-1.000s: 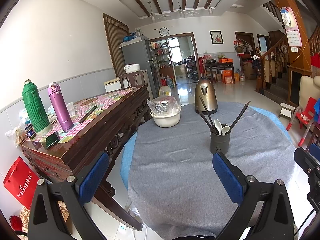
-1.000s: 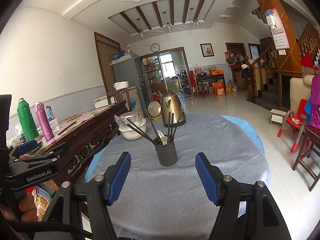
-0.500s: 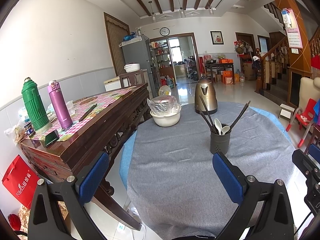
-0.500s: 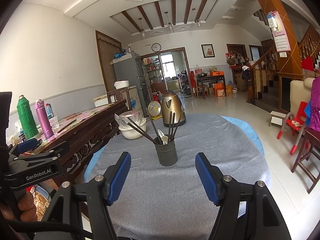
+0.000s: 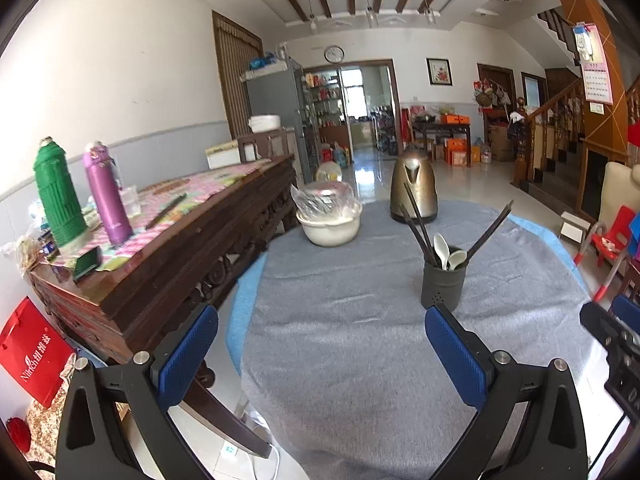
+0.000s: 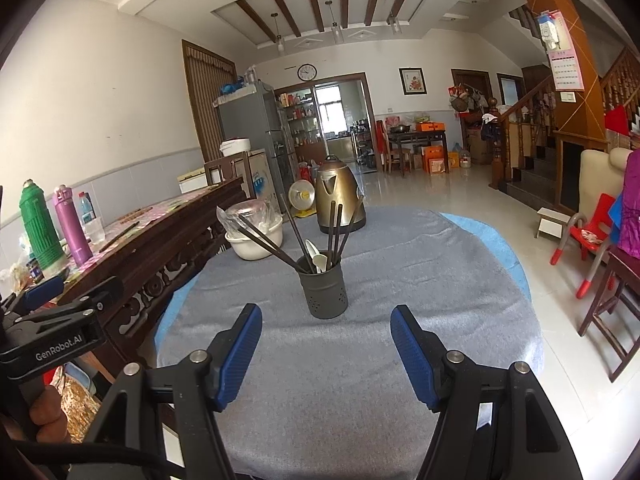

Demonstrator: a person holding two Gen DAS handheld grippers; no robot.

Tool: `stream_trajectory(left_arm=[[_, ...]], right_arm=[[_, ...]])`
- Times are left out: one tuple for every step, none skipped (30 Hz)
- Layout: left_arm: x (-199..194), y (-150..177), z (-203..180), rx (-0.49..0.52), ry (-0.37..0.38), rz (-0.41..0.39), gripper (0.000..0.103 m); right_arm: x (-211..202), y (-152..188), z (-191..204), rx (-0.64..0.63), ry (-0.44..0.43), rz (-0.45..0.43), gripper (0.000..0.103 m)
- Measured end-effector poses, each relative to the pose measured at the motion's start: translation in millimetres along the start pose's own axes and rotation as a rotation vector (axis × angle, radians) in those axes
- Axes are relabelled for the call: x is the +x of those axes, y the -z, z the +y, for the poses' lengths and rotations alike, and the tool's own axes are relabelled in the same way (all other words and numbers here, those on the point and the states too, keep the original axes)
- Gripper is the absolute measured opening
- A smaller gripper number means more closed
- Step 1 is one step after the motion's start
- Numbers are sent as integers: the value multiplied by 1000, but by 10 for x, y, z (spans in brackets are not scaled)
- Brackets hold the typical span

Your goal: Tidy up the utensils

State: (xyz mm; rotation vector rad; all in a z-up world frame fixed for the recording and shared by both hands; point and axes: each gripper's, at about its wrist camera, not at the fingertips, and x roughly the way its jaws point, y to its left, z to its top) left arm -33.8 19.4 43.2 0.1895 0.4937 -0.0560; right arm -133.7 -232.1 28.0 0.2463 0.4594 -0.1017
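A: Both grippers have edged closer to the holder since a second ago, haven't they?

B: Yes. Left gripper (image 5: 320, 354) and right gripper (image 6: 326, 352) gape wide, gripping nothing, over the grey cloth (image 6: 360, 360).

A: And the utensils?

B: Chopsticks (image 6: 280, 246) and spoons (image 6: 316, 258) stand in the dark holder (image 6: 326, 294) mid-table, kettle (image 6: 338, 194) behind

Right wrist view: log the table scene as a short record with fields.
surface: round table under grey cloth
holder: dark utensil holder, upright, ahead of the right claw
contents: dark chopsticks leaning outward, white spoons
behind: brass kettle, covered white bowl
right claw: open, empty
left claw: open, empty
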Motion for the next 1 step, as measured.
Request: stream_trajectory(left_arm=[[85,2,-20,2,10,19,103]], right_arm=[[54,-15,-27,-1,9,4,70]])
